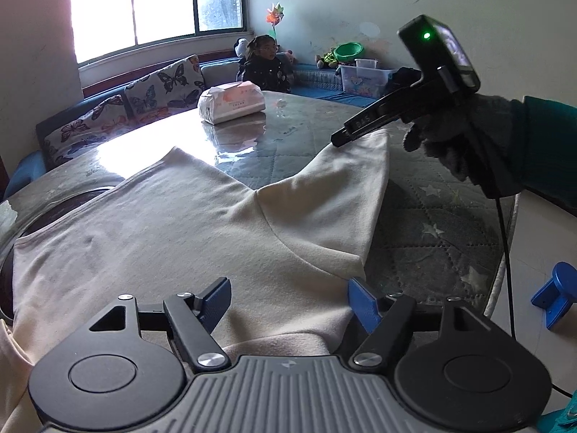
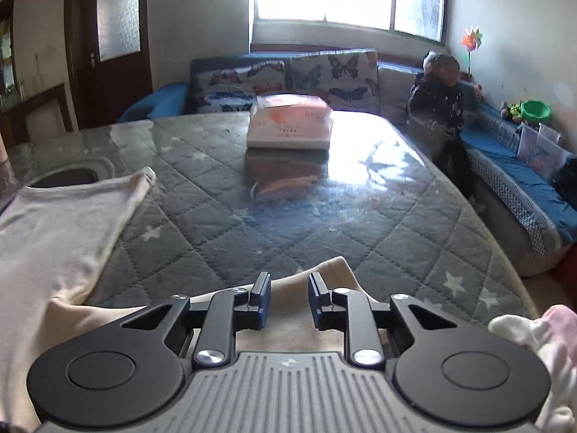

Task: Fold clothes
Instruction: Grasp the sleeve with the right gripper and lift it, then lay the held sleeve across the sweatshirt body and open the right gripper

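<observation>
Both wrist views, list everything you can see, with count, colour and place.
Cream cotton garment: one, cream, spread on the near table.
Quilted star-print table cover: one, grey-green, under clear sheet.
Wrapped tissue pack: one, white and pink, far table.
Butterfly-print cushions: two, blue-grey, sofa back.
Seated person: one, dark clothes, sofa corner.
Paper pinwheel: one, multicoloured, wall corner.
Round plastic bowl: one, green, on sofa.
Clear storage boxes: at least two, on sofa.
Left gripper: open over the garment.
Right gripper: slightly open, sleeve beneath.
Gloved hand: one, grey, holding right gripper.
</observation>
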`<state>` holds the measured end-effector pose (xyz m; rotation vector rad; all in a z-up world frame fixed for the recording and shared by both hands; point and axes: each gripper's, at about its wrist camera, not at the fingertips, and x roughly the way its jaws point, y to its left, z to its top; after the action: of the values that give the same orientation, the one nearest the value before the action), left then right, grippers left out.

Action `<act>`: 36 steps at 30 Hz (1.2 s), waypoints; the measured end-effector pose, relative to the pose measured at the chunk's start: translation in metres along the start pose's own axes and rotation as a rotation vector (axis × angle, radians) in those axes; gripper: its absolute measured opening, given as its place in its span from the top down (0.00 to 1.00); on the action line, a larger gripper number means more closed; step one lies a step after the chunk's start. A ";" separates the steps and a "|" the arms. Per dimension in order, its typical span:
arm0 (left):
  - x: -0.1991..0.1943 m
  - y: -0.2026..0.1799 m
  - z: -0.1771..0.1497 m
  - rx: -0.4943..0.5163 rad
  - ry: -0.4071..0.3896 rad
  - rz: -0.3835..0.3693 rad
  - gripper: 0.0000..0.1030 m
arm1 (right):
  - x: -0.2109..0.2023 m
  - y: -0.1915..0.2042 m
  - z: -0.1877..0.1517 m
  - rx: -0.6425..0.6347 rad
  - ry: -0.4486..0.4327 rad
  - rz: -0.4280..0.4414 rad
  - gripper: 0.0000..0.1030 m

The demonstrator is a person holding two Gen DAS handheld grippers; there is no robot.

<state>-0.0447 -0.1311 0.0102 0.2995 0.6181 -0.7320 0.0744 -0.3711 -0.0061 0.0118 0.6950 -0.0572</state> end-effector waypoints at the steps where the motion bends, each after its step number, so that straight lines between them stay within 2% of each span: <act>1: 0.000 0.000 0.000 -0.002 0.000 0.000 0.26 | 0.002 -0.003 -0.001 0.011 -0.001 -0.006 0.74; 6: -0.003 0.004 0.000 -0.022 0.000 0.014 0.21 | -0.002 -0.010 -0.002 0.036 -0.005 -0.030 0.71; 8: -0.007 0.008 0.000 -0.036 -0.010 0.027 0.17 | -0.011 -0.004 -0.002 0.019 -0.018 -0.012 0.64; 10: -0.012 0.013 0.001 -0.058 -0.022 0.040 0.09 | -0.023 0.006 -0.004 -0.003 -0.034 0.010 0.51; 11: -0.014 0.016 0.002 -0.070 -0.027 0.047 0.09 | -0.028 0.012 -0.005 -0.015 -0.041 0.026 0.50; 15: -0.026 0.027 0.001 -0.098 -0.051 0.096 0.00 | -0.044 0.040 -0.010 -0.050 -0.056 0.103 0.36; 17: -0.033 0.035 0.000 -0.112 -0.059 0.126 0.00 | -0.051 0.055 -0.014 -0.071 -0.062 0.142 0.34; 20: -0.045 0.049 -0.006 -0.137 -0.057 0.173 0.00 | -0.059 0.077 -0.017 -0.105 -0.068 0.193 0.25; 24: -0.060 0.073 -0.017 -0.181 -0.055 0.265 0.00 | -0.067 0.103 -0.019 -0.143 -0.075 0.251 0.21; 29: -0.069 0.107 -0.035 -0.238 -0.030 0.399 0.05 | -0.070 0.130 -0.021 -0.179 -0.060 0.322 0.19; 33: -0.072 0.124 -0.044 -0.244 -0.014 0.460 0.09 | -0.065 0.148 -0.022 -0.210 -0.026 0.363 0.16; 36: -0.071 0.126 -0.046 -0.236 -0.012 0.468 0.13 | -0.058 0.157 -0.020 -0.210 -0.001 0.353 0.15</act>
<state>-0.0166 0.0178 0.0240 0.2095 0.5873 -0.2087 0.0259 -0.2114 0.0143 -0.0671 0.6866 0.3539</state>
